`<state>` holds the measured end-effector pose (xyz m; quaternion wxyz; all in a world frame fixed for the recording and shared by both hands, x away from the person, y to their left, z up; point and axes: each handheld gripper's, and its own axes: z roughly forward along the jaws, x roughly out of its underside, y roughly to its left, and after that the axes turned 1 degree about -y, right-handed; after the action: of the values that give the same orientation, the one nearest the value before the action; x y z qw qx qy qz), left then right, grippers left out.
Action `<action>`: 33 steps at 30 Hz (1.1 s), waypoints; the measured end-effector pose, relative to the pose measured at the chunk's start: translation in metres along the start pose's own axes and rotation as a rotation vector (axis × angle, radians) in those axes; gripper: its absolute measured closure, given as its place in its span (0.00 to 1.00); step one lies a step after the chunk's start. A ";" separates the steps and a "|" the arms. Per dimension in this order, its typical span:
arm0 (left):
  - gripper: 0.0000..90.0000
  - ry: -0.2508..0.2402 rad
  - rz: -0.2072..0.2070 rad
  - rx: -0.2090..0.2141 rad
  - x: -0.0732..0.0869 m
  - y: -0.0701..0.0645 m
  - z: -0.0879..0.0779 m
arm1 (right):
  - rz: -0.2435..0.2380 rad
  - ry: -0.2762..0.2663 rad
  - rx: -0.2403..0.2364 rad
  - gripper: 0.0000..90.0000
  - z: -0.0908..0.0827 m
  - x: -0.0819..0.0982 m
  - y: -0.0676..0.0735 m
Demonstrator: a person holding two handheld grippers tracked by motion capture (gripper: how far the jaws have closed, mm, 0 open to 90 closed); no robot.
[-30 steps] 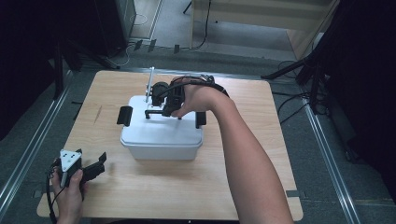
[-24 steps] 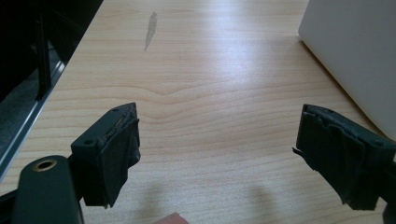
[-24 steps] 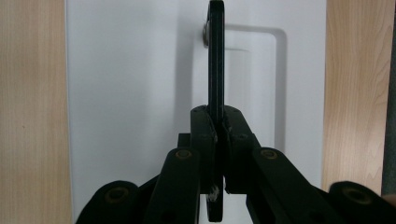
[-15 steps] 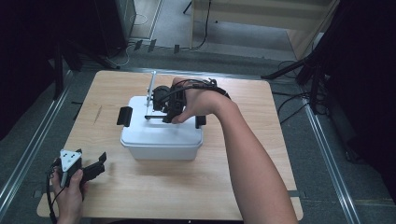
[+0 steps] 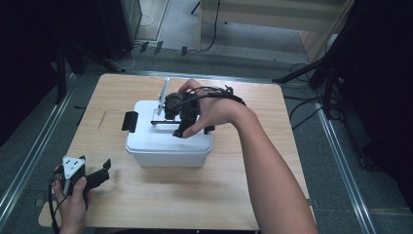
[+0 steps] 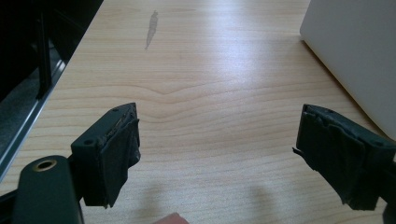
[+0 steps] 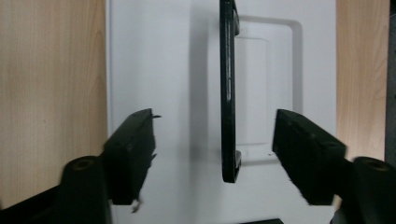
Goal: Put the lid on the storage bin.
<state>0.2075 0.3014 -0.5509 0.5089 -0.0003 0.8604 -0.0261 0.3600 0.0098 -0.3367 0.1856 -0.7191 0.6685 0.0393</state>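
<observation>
Item: white box [image 5: 168,146] mid-counter [image 5: 272,185], black handle [image 7: 228,93] upright on its lid. My right tongs [image 7: 215,154] point down over it; their jaws have just been opening, handle between the pads, untouched, its long axis along them. Left tongs [image 6: 217,154] spread, empty, well apart by the near-left corner.

black handle [image 7: 228,93] upright between parted jaws, white lid [image 7: 154,70]
</observation>
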 end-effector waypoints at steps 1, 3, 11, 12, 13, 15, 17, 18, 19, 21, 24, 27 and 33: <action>0.16 0.001 0.001 0.001 0.000 0.000 0.000 | 0.014 0.005 0.000 0.24 -0.001 0.001 0.001; 0.16 -0.002 -0.002 0.001 0.000 0.000 0.000 | 0.017 -0.015 0.022 0.16 -0.002 0.005 -0.002; 0.16 -0.004 -0.003 -0.001 0.000 0.000 0.000 | 0.051 -0.013 0.044 0.00 -0.011 0.020 -0.003; 0.16 -0.003 -0.002 -0.001 0.000 0.000 0.000 | 0.044 -0.025 0.051 0.00 -0.013 0.023 -0.003; 0.16 -0.002 -0.002 -0.001 0.000 0.000 0.000 | 0.053 -0.029 0.050 0.00 -0.014 0.025 -0.003; 0.16 -0.002 0.000 -0.001 0.000 0.000 0.000 | 0.067 -0.036 0.057 0.00 -0.016 0.030 -0.005; 0.16 -0.003 0.004 0.000 0.000 -0.001 0.000 | 0.084 -0.036 0.063 0.00 -0.019 0.036 -0.005; 0.16 -0.003 0.004 0.000 0.000 -0.001 0.001 | 0.089 -0.036 0.064 0.00 -0.019 0.039 -0.005; 0.16 -0.003 0.005 0.000 0.000 -0.001 0.000 | 0.096 -0.035 0.065 0.00 -0.020 0.043 -0.005; 0.16 -0.003 0.007 -0.001 0.000 -0.001 0.000 | 0.108 -0.035 0.071 0.00 -0.021 0.049 -0.005; 0.16 -0.001 0.008 0.002 0.000 -0.001 0.000 | 0.134 -0.039 0.076 0.00 -0.024 0.060 -0.005; 0.16 -0.002 0.010 0.002 0.000 -0.001 0.000 | 0.151 -0.043 0.088 0.00 -0.027 0.071 -0.004; 0.16 -0.001 0.010 0.003 0.000 -0.001 0.000 | 0.192 -0.062 0.116 0.00 -0.035 0.090 -0.002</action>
<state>0.2075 0.3000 -0.5512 0.5095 0.0050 0.8601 -0.0247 0.3643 -0.0869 -0.3313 0.2431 -0.6382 0.7294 0.0403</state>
